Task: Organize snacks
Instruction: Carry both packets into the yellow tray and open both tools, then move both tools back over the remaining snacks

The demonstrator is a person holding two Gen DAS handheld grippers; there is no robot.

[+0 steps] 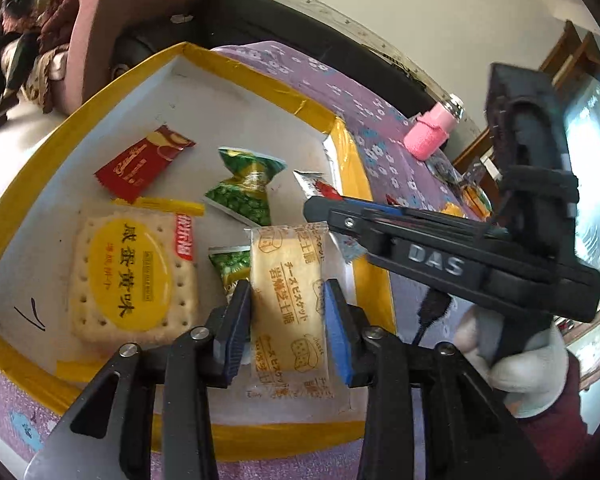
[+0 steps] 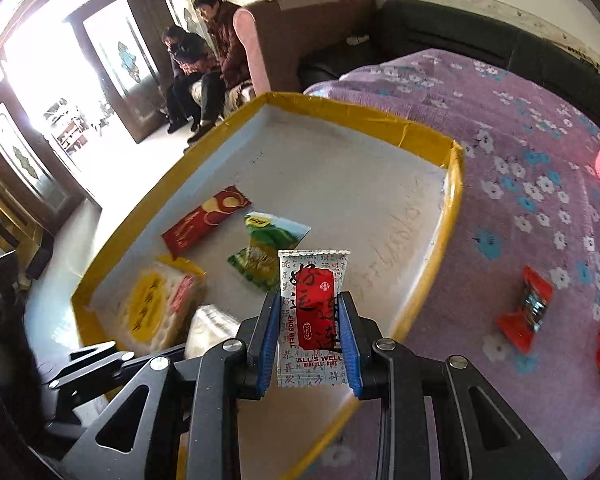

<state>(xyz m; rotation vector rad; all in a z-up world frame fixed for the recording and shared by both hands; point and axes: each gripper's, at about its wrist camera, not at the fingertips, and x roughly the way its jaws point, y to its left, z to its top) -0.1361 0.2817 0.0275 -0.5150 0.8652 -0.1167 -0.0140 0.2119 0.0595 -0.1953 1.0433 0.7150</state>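
A shallow white tray with a yellow taped rim (image 1: 260, 80) (image 2: 456, 200) lies on a purple flowered cloth. In it lie a big yellow cracker pack (image 1: 134, 276) (image 2: 156, 308), a red sachet (image 1: 144, 162) (image 2: 204, 220) and green pea packs (image 1: 244, 190) (image 2: 272, 248). My left gripper (image 1: 288, 300) is shut on a pale cheese biscuit pack (image 1: 288, 304), over the tray's near right part. My right gripper (image 2: 310, 320) is shut on a silver and red snack packet (image 2: 312, 316), above the tray; its body shows in the left wrist view (image 1: 440, 256).
Red wrapped candies (image 2: 526, 308) lie on the cloth right of the tray. A pink-capped bottle (image 1: 432, 132) stands at the far right. A black sofa (image 2: 460, 36) runs behind the table. Two people sit on a sofa (image 2: 204, 52) at the far left.
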